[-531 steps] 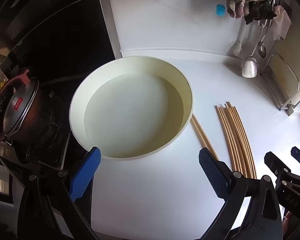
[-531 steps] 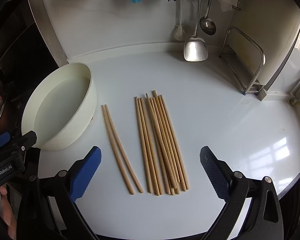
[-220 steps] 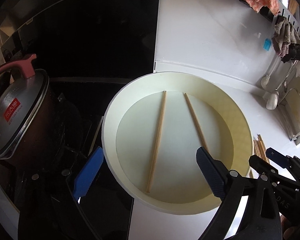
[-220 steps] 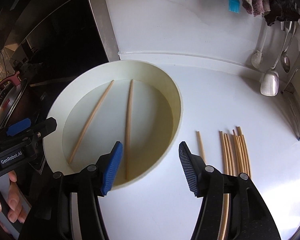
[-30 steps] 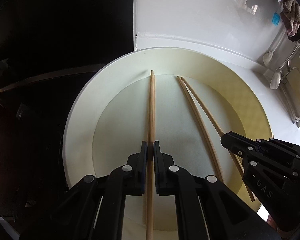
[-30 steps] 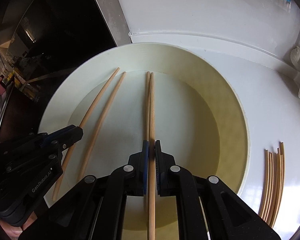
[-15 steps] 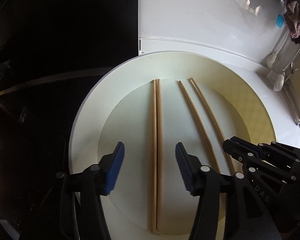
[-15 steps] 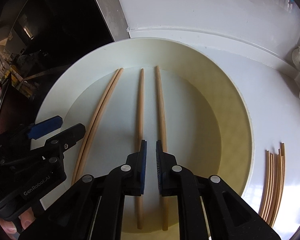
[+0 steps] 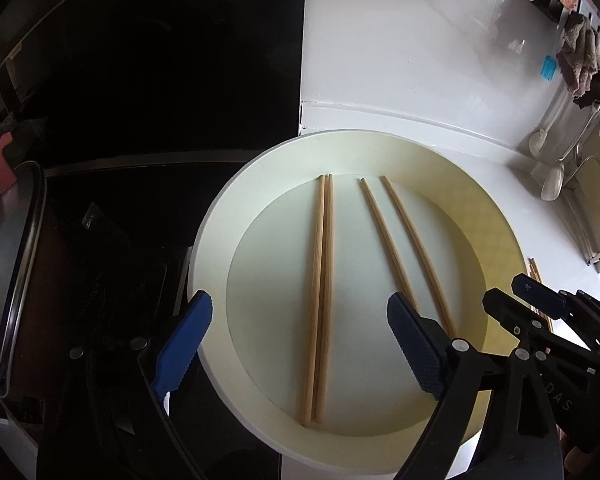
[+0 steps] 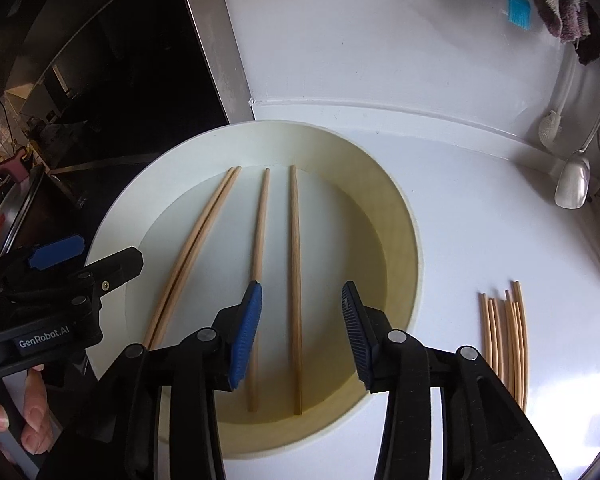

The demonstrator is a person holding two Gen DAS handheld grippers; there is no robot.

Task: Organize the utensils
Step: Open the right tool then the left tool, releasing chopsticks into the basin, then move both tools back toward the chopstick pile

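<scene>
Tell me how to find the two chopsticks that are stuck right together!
Find the big cream bowl beside the black stove. Four chopsticks lie in it. The touching pair is on the stove side, pressed side by side; the other pair has a gap between its sticks.

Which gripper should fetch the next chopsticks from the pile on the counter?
Right. The right gripper is open and empty, and the loose chopsticks lie just to its right, beside the basin. The left gripper, also open, sits over the basin's far side.

bowl [image 9: 220, 240] cream | chopsticks [image 9: 324, 272] tan | counter [image 10: 480, 220] white | pads [image 10: 246, 332] blue
</scene>
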